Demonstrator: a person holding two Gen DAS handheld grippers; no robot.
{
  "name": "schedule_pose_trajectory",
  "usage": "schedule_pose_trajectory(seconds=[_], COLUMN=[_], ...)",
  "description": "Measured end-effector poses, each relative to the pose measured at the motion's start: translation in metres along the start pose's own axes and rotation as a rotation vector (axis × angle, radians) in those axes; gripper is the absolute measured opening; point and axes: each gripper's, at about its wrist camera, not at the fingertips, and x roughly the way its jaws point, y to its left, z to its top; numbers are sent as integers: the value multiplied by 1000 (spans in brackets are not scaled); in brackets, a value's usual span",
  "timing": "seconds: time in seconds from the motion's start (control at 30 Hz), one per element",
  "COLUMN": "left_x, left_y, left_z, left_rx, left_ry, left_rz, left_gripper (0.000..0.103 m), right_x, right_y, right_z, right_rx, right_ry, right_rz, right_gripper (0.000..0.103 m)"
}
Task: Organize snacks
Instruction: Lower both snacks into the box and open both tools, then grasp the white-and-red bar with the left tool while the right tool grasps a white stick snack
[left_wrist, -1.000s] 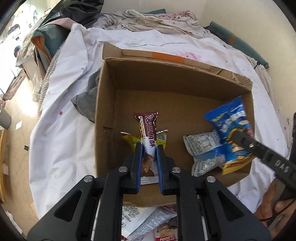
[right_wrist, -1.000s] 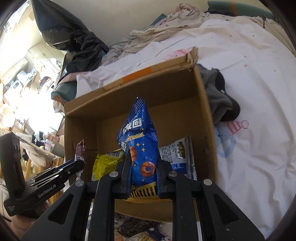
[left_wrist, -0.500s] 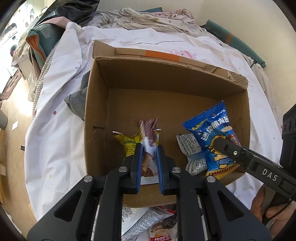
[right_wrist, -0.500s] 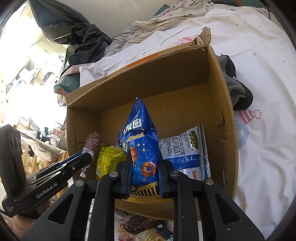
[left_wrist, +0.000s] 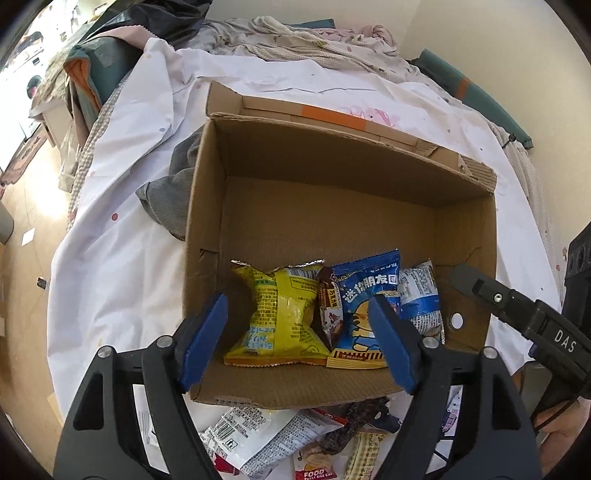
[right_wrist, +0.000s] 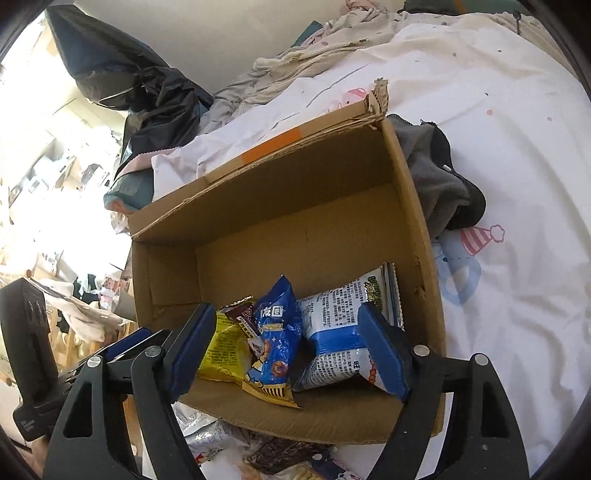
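Observation:
An open cardboard box (left_wrist: 332, 192) (right_wrist: 280, 229) sits on a white bed sheet. At its near end lie a yellow snack pack (left_wrist: 280, 314) (right_wrist: 225, 350), a brown chocolate bar (left_wrist: 328, 306) (right_wrist: 243, 317), a blue snack bag (left_wrist: 365, 306) (right_wrist: 275, 339) and a white-and-blue pack (left_wrist: 421, 295) (right_wrist: 343, 332). My left gripper (left_wrist: 299, 343) is open and empty above the box's near edge. My right gripper (right_wrist: 288, 350) is open and empty above the same snacks; it also shows at the right of the left wrist view (left_wrist: 517, 310).
Several loose snack packs (left_wrist: 280, 443) (right_wrist: 258, 450) lie on the sheet in front of the box. A grey garment (left_wrist: 170, 199) (right_wrist: 439, 181) lies against the box's side. Crumpled bedding (left_wrist: 295, 40) and a black bag (right_wrist: 147, 92) lie beyond.
Both grippers have opened. The brown chocolate bar left my left gripper and the blue snack bag left my right gripper; both now lie in the box.

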Motion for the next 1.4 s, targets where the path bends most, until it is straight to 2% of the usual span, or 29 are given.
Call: schedule_pose_trajectory(seconds=[0.17, 0.3, 0.43, 0.57, 0.6, 0.67, 0.77, 0.8, 0.83, 0.87, 0.9, 0.93, 1.0, 1.07, 1.2, 1.3, 1.4], left_x=[-19, -49, -70, -66, -61, -57, -39, -29, -21, -13, -7, -3, 2, 4, 13, 19, 23], left_y=[7, 28, 61, 94, 105, 115, 135, 146, 152, 156, 156, 153, 145, 143, 141, 142, 137], left_z=[-2, 2, -12, -41, -53, -68, -100, -113, -121, -126, -128, -128, -123, -120, -119, -128, -130], left_rx=[6, -40, -73, -131, -187, -245, -387, -488, -569, -632, -658, -659, -631, -648, -661, -693, -672], left_ry=[-34, -72, -92, 19, 73, 116, 199, 229, 252, 271, 282, 281, 264, 251, 273, 321, 320], left_rz=[-4, -38, 47, 119, 124, 99, 129, 132, 117, 92, 82, 84, 123, 120, 132, 137, 151], left_gripper=[76, 76, 76, 75, 75, 74, 73, 68, 54, 46, 45, 42, 41, 41, 41, 41, 41], right_x=[-8, -20, -40, -66, -69, -75, -81, -82, -82, -82, -82, -83, -86, -91, -97, -88, -70], right_y=[3, -1, -3, -7, -9, -14, -19, -21, -21, -23, -23, -23, -26, -33, -56, -76, -97], right_z=[-1, -7, -16, -36, -41, -54, -66, -69, -70, -72, -73, -73, -75, -77, -83, -90, -101], right_rx=[-14, 14, 42, 66, 72, 86, 112, 121, 129, 134, 133, 125, 111, 125, 175, 228, 323], right_ry=[-17, -22, -32, -32, -27, -6, -2, -2, -2, 1, 2, -1, -3, -7, 12, 89, 197], right_rz=[-9, -9, -12, -6, -9, -14, -25, -28, -29, -32, -38, -54, -79, -85, -140, -240, -255], right_gripper=[82, 82, 86, 88, 88, 88, 88, 88, 88, 88, 88, 88, 88, 88, 88, 88, 88])
